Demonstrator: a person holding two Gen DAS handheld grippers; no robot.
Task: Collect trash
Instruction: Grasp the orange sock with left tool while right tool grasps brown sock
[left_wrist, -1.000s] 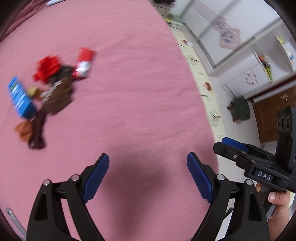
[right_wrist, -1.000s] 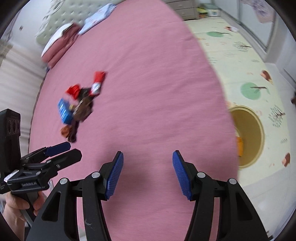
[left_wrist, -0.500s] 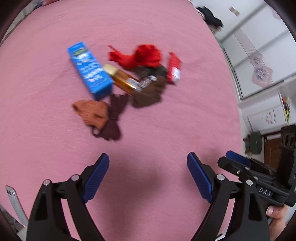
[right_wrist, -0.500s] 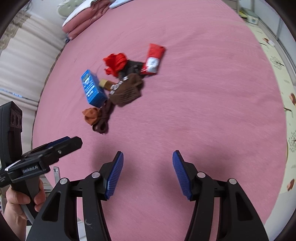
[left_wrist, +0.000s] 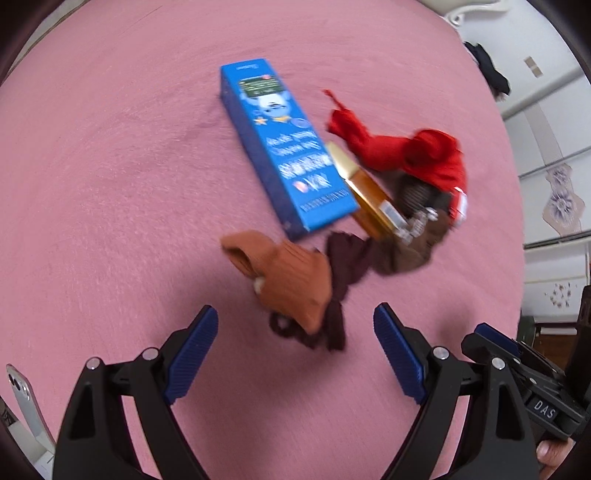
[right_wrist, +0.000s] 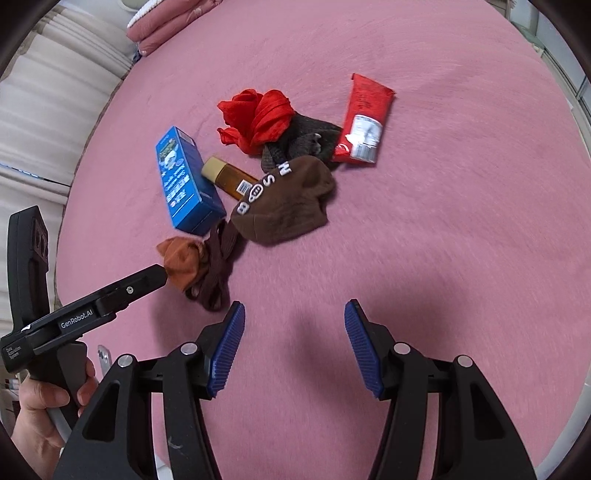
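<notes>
Pink bedspread (right_wrist: 443, 221) carries a mixed heap at mid-frame: a blue carton (left_wrist: 284, 147), an amber bottle (right_wrist: 231, 177) and a red tube (right_wrist: 364, 122) lie tangled with socks, so trash must be picked out singly. Left gripper (left_wrist: 295, 354) hovers just short of an orange sock (left_wrist: 291, 280), jaws wide and empty. Right gripper (right_wrist: 295, 347), equally wide and empty, hangs at lower frame, apparently waiting.

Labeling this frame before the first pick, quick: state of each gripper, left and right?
Left gripper: open, holding nothing, fingers apart just short of the orange sock.
Right gripper: open, holding nothing, above bare pink bedspread.
</notes>
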